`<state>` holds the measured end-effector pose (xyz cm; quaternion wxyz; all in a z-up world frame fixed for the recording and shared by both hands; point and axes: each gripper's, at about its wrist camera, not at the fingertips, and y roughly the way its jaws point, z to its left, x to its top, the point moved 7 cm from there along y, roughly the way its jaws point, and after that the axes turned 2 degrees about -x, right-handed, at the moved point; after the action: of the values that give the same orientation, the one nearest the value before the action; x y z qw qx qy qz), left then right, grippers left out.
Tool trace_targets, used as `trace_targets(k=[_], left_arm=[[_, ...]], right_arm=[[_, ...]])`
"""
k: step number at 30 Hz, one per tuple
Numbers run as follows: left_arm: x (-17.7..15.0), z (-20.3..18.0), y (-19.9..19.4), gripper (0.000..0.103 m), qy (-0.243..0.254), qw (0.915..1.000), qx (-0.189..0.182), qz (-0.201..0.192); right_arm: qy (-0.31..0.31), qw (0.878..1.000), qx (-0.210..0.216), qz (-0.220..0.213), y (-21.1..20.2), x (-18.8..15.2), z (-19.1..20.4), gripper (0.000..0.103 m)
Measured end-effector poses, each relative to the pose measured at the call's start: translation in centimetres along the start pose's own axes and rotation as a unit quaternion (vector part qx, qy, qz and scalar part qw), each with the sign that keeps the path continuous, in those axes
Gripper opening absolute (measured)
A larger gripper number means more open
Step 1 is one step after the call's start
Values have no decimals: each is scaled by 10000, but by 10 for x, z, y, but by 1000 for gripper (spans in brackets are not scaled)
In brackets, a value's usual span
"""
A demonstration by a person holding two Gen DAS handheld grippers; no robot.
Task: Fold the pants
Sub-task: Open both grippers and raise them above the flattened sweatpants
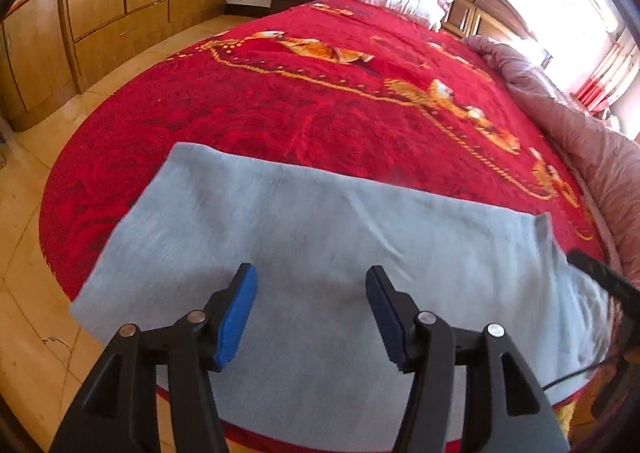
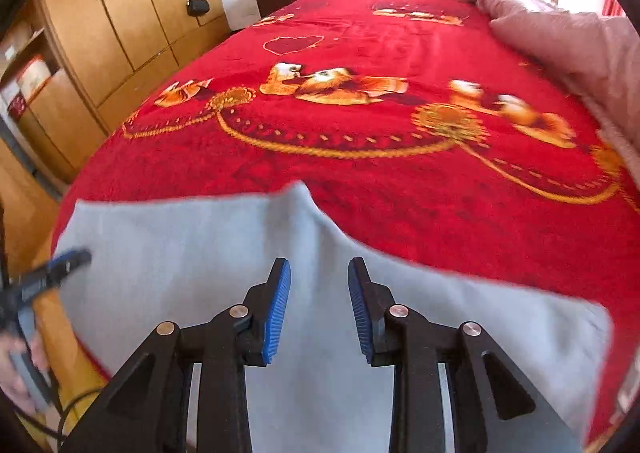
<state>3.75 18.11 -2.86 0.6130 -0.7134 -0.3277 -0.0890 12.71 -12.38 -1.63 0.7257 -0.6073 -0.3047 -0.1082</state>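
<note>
Grey pants [image 1: 320,237] lie folded flat on near end of red bed blanket [image 1: 320,101]. Left gripper [image 1: 312,313] above them, jaws well apart, empty. Right gripper [image 2: 319,305] nr pants' right part, jaws apart, nothing between.

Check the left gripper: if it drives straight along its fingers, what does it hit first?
Most likely the grey pants lying on the red blanket. The left gripper points down at the cloth with its jaws open and nothing between them; depth is unclear.
</note>
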Motion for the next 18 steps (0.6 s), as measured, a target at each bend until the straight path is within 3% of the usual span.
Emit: trace_targets(k=[4, 9, 13, 18], left_arm=[[-6, -21, -3, 60, 238, 9997, -79, 0], [-14, -47, 6, 61, 504, 9986, -40, 126], [-19, -59, 19, 74, 771, 9966, 152, 245], [-23, -60, 24, 81, 806, 9964, 222, 164]], right_arm=[[180, 9984, -484, 218, -24, -40, -34, 35], [489, 9927, -1011, 445, -19, -78, -80, 36], [769, 9956, -528, 11, -16, -86, -97, 38], [802, 9956, -448, -198, -17, -86, -91, 46]])
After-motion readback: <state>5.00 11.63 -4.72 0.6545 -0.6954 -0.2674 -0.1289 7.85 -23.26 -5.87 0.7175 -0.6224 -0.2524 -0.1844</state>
